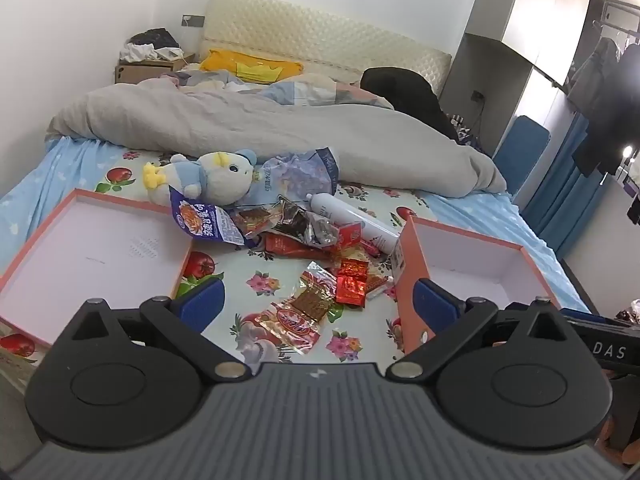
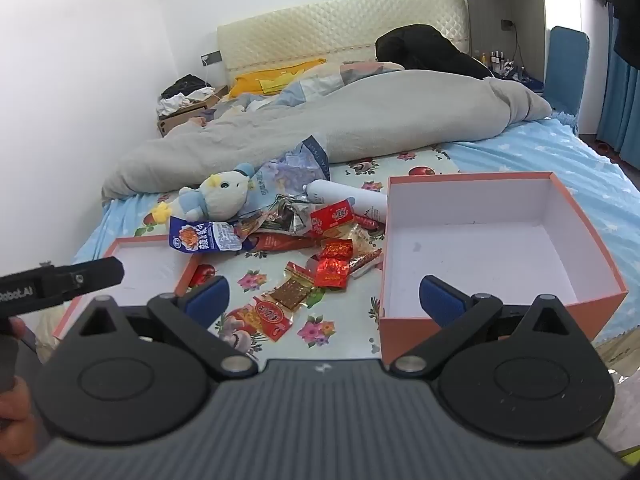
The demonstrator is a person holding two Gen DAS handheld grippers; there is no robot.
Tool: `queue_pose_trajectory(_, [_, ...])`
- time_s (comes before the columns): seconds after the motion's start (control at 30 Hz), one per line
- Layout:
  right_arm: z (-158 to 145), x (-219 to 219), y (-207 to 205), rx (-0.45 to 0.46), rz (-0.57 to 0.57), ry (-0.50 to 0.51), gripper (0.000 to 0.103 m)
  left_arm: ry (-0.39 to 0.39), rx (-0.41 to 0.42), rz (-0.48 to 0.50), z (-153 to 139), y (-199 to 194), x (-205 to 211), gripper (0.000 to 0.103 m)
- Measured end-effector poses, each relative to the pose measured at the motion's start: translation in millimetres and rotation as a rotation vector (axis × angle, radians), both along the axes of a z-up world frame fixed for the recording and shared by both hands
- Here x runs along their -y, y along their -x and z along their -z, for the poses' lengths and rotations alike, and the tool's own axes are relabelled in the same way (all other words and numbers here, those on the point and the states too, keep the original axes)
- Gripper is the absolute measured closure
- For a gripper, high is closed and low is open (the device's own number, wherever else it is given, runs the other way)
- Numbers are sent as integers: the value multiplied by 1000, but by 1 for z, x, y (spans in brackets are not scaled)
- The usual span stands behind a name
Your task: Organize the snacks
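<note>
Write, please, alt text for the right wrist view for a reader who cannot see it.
The open right gripper hovers over a floral bed sheet strewn with snack packets, between an empty deep orange box on the right and a shallow lid on the left. Behind the pile lie a plush toy, a white bottle and a grey duvet.

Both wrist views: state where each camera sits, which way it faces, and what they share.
Left wrist: on the left claw, angled down at the bed; open fingers show, right claw's body at the right edge.
Right wrist: on the right claw, angled down likewise; open fingers, left claw's body and a hand at left.
Shared: snack pile, deep orange box, plush toy.
</note>
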State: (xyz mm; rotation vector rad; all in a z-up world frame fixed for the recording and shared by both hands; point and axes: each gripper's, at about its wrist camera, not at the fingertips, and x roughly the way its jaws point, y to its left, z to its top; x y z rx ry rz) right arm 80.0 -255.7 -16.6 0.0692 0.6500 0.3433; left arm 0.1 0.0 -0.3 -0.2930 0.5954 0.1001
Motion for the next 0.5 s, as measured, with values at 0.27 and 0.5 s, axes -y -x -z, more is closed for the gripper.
queue_pose_trajectory(0.27, [3,0,-3,-20,-2,-13,0,6,-5,-3,5,1,-7,1])
queue_pose_trajectory(0.5, [8,-1,-2,-22,-1,8,0,0,-20,-4,8,-2,-8,1])
